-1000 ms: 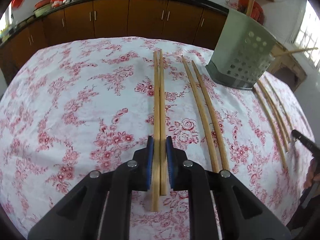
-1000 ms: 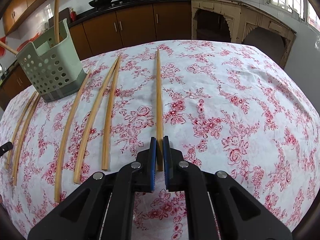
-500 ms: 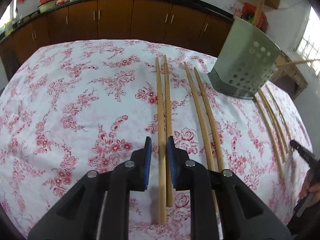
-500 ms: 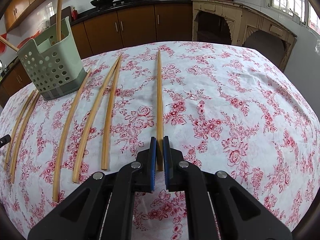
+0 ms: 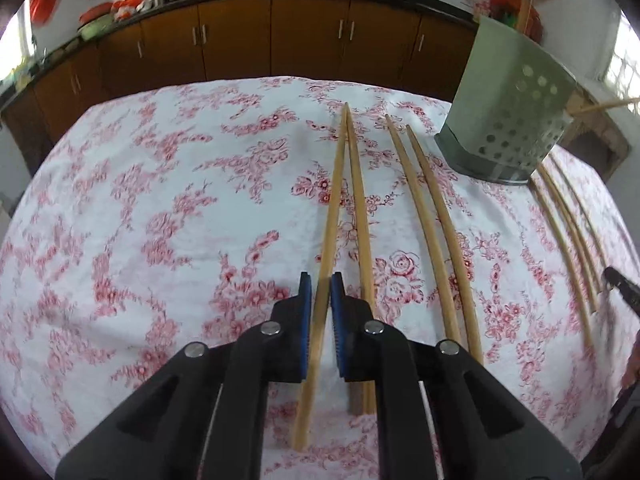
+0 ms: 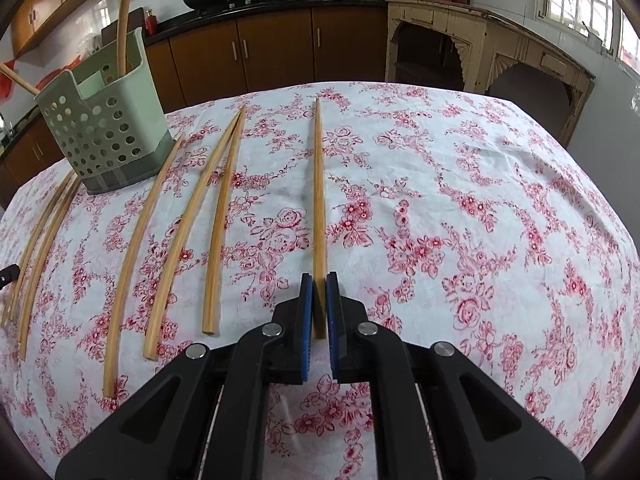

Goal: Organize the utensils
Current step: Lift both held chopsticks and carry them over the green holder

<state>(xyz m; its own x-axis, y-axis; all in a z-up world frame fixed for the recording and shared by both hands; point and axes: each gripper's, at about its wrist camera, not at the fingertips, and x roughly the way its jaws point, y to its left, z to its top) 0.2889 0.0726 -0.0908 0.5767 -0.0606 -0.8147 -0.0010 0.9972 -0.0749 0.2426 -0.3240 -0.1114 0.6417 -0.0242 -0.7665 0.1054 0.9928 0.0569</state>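
Long wooden chopsticks lie in rows on a floral tablecloth. In the left wrist view my left gripper (image 5: 319,294) is shut on one chopstick (image 5: 332,216); its partner chopstick (image 5: 359,216) lies on the cloth just right of the jaws. A green perforated utensil holder (image 5: 508,120) stands at the far right with a chopstick upright in it. In the right wrist view my right gripper (image 6: 319,294) is shut on the near end of a single chopstick (image 6: 318,184). The holder (image 6: 106,128) stands far left there.
Two more chopsticks (image 5: 436,216) lie right of the left gripper, and several others (image 5: 568,224) beyond the holder. In the right wrist view several loose chopsticks (image 6: 184,220) lie left of the gripper. Brown kitchen cabinets (image 5: 308,44) run behind the table.
My left gripper let go of the pair, shifted slightly left and closed on the left chopstick alone, tilting it away from its partner. My right gripper keeps its hold, hardly moved.
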